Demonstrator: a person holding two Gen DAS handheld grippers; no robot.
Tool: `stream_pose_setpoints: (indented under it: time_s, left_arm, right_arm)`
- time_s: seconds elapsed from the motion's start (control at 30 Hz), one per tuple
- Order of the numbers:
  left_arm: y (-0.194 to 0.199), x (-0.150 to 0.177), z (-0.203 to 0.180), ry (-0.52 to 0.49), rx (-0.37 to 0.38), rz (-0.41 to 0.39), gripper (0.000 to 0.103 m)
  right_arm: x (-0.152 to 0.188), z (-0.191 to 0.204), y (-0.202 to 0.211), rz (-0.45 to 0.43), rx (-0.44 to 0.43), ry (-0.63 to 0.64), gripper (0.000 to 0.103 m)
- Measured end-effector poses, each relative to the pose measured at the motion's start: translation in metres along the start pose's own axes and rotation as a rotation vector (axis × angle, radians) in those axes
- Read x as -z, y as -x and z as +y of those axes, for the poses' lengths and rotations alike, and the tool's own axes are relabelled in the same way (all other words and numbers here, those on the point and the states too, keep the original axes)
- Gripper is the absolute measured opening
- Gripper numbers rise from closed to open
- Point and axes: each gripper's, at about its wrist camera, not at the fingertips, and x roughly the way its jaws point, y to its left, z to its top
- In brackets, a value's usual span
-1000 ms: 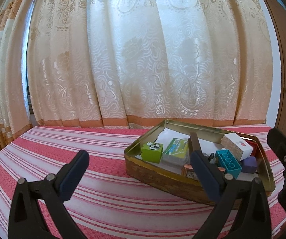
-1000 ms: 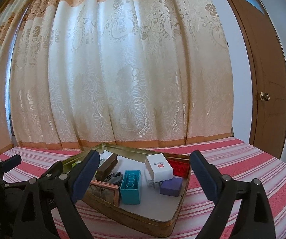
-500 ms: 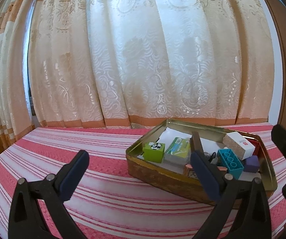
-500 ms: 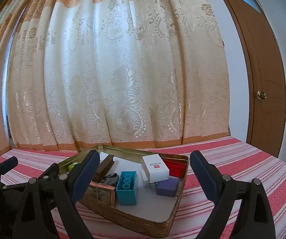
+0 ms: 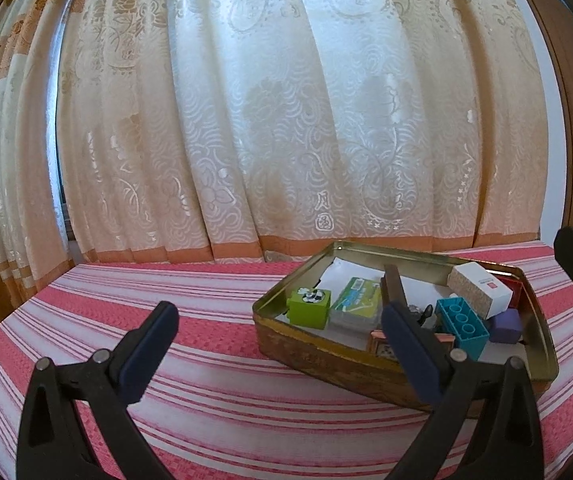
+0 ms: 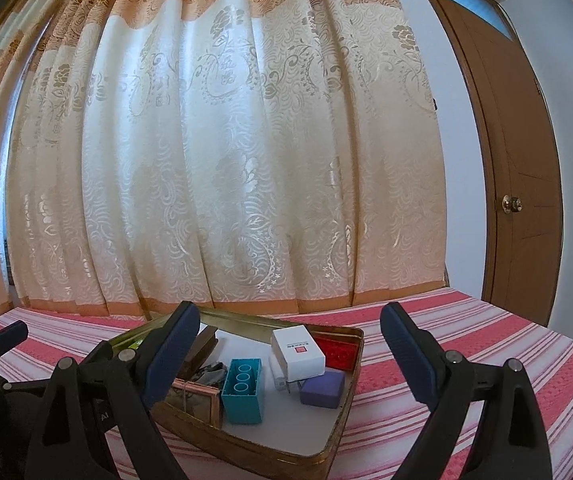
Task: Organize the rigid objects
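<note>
Left gripper (image 5: pixel 278 344) first: its jaws stand wide apart with nothing between them, hovering over the pink striped tablecloth (image 5: pixel 206 328). Off to its right sits the gold tin tray (image 5: pixel 366 368), with the right-hand finger overlapping its near wall in this view. Inside you can spot a green cube (image 5: pixel 310 308), a green-and-white packet (image 5: pixel 356 306) beside it, a teal block (image 5: pixel 462 326) with round holes, a white box (image 5: pixel 480 288) leaning at the back and a purple cube (image 5: pixel 506 326).

Right wrist view: right gripper (image 6: pixel 286 356) is spread wide too, holding nothing. That tray (image 6: pixel 326 452) lies just ahead and a bit low between the two fingers, more toward the left one. Teal block (image 6: pixel 242 390) stands in the middle, white box (image 6: pixel 298 354) is tilted behind it, purple cube (image 6: pixel 323 389) sits below the box, and a red case (image 6: pixel 336 352) is in the far corner. Cream curtain (image 6: pixel 226 160) hangs behind, brown door (image 6: pixel 514 160) at right.
</note>
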Motion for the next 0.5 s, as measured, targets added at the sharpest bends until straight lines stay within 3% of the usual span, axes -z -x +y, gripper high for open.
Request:
stream_pose_setpoints:
  time_s: [0.5]
  left_arm:
    - [0.0005,0.0004,-0.0016,-0.008,0.004,-0.001,0.103]
  right_arm:
    - [0.0,0.0012,0.0003,0.001,0.002,0.001,0.093]
